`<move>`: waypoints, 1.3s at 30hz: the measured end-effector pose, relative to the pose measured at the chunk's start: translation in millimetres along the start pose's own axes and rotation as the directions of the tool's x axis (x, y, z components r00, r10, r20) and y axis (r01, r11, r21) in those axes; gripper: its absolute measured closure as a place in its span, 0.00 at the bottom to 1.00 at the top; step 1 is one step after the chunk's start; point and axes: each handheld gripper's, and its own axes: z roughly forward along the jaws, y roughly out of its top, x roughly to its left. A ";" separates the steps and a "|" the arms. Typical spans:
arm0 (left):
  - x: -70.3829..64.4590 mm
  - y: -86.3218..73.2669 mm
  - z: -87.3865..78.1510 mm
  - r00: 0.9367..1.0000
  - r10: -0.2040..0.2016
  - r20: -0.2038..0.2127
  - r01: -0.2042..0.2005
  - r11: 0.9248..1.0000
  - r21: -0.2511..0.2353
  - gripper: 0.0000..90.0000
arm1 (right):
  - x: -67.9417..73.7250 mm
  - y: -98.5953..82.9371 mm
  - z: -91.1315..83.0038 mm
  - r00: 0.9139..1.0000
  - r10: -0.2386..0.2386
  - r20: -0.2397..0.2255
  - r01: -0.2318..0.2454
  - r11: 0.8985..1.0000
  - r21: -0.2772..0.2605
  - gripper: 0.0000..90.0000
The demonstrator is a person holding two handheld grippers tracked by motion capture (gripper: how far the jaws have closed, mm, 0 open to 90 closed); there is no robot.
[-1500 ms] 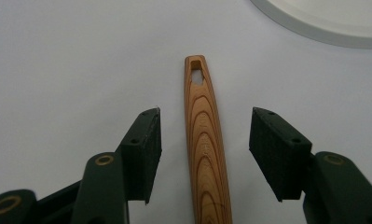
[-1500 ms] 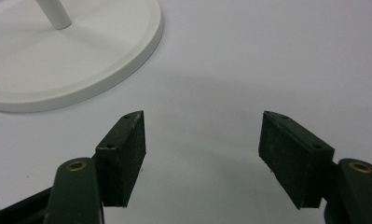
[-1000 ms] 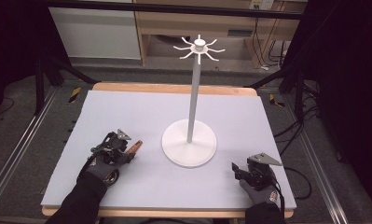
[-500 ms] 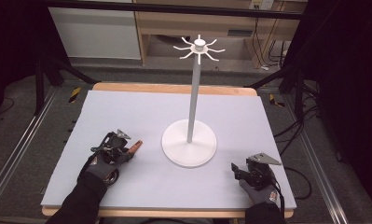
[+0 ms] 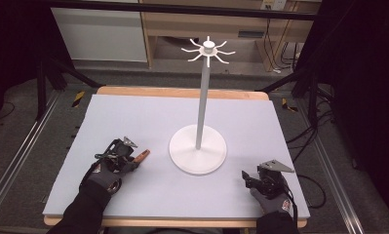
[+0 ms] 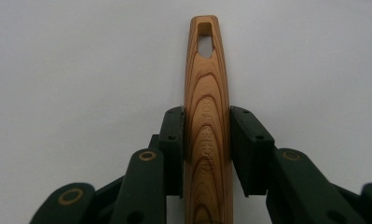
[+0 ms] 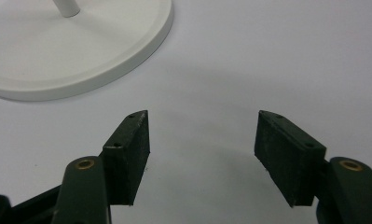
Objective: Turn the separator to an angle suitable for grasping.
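The desk (image 5: 133, 122) is covered with a pale grey-blue mat, and a white stand (image 5: 198, 148) rises from its middle: a round flat base, a thin upright pole, and a ring of short curved hooks (image 5: 208, 50) at the top.

At the near left, a gloved hand (image 5: 103, 174) rests on the mat with the left tongs (image 5: 133, 157) pointing toward the stand's base. They are clamped on a wooden handle (image 5: 142, 156), whose reddish-brown end pokes out past the jaws toward the right and stops short of the base. In the left gripper view the handle (image 6: 207, 116) runs straight up between the two black jaws, both pads pressed to its sides. Its grain shows in curved bands, some stamped lettering runs along it that is too faint to read, and there is a hanging slot near its far tip. The handle lies low over the mat.

At the near right, the other gloved hand (image 5: 274, 195) holds the right tongs (image 5: 246, 178) near the desk's front edge. Their jaws stand wide apart with bare mat between them, as the right gripper view (image 7: 202, 154) shows, and the stand's base (image 7: 81, 46) sits just beyond them to the left.
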 end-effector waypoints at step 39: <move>2.5 11.2 7.6 1.000 -0.018 0.013 0.018 1.000 -0.005 0.75 | 0.4 0.2 1.6 1.000 0.001 -0.016 0.000 1.000 0.016 0.42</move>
